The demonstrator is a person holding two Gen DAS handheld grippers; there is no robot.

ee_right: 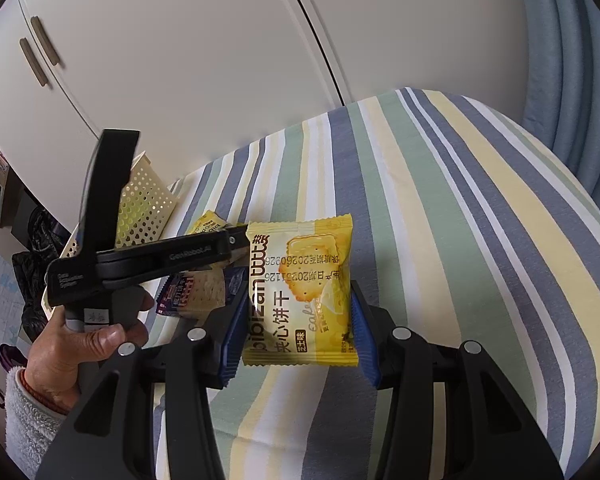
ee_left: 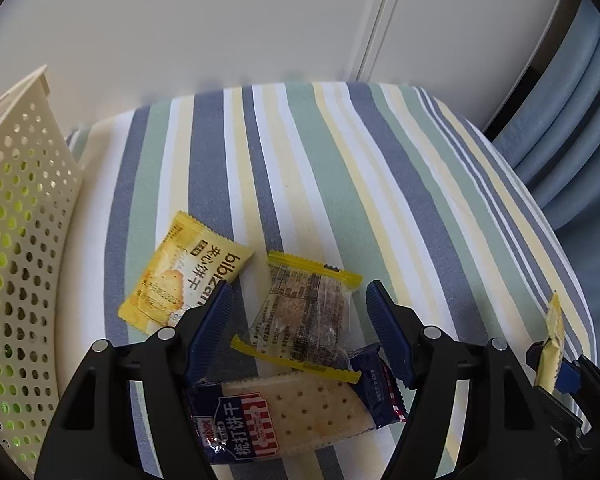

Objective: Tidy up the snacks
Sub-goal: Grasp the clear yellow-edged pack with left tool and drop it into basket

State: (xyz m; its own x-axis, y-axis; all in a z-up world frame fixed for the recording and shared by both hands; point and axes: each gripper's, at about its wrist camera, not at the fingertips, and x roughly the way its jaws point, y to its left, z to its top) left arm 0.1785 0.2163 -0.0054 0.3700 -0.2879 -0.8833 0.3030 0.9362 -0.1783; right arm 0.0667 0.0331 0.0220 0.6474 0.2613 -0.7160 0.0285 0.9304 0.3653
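White cabinet doors (ee_right: 188,60) fill the space behind the surface, smooth and matte, with a dark vertical seam running between two panels toward one o'clock. Two slim grey-brown handles (ee_right: 40,50) sit side by side at ten o'clock in the right wrist view. The surface is covered by a striped cloth (ee_left: 340,184) in blue-grey, pale green, cream-yellow and white bands. At two to three o'clock hang blue curtains (ee_right: 572,60) in soft vertical folds, beside a dark frame edge (ee_left: 556,32). At eight to nine o'clock a cluttered shelf area (ee_right: 4,208) shows dark bags and papers, too blurred to identify. Light is even and soft.
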